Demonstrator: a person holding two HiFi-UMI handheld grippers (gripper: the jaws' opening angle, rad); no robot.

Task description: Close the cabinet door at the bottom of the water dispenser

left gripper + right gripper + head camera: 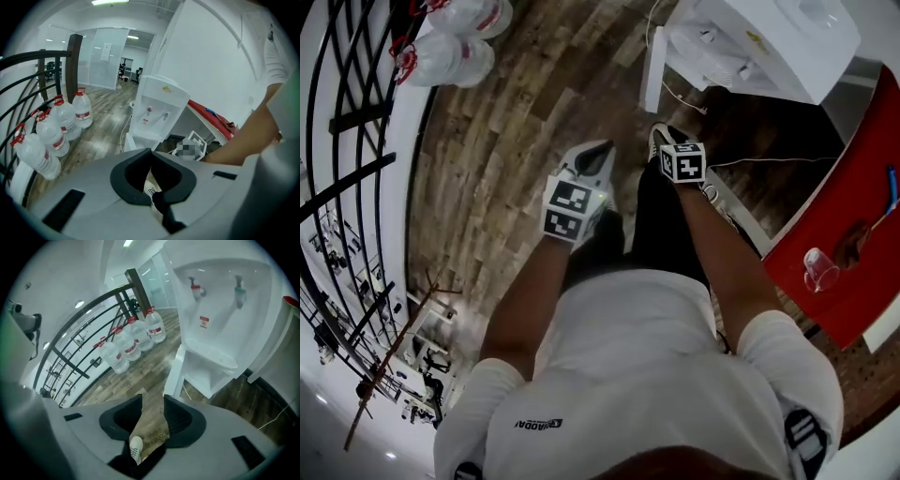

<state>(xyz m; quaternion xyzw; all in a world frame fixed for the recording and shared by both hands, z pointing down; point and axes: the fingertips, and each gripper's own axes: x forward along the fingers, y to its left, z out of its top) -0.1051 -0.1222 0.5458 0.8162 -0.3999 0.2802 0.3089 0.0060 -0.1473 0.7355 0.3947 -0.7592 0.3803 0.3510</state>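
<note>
A white water dispenser [769,37] stands at the top right on the wood floor. The cabinet door [653,70] at its base stands open, swung out to the left. In the right gripper view that door [174,373] is edge-on beside the open compartment [211,376], just beyond my right gripper [153,398], which is open with only floor between its jaws. In the left gripper view my left gripper [151,151] is shut on nothing, farther from the dispenser [157,110]. Seen from the head view, both the left gripper [598,150] and the right gripper [670,145] are held low over the person's legs.
Several large water bottles [450,42] stand by a black railing [347,122] at the left. A red table [853,216] with a glass [816,267] is at the right. A cable [769,161] trails on the floor beside the dispenser. The person's shoe [136,446] is below the jaws.
</note>
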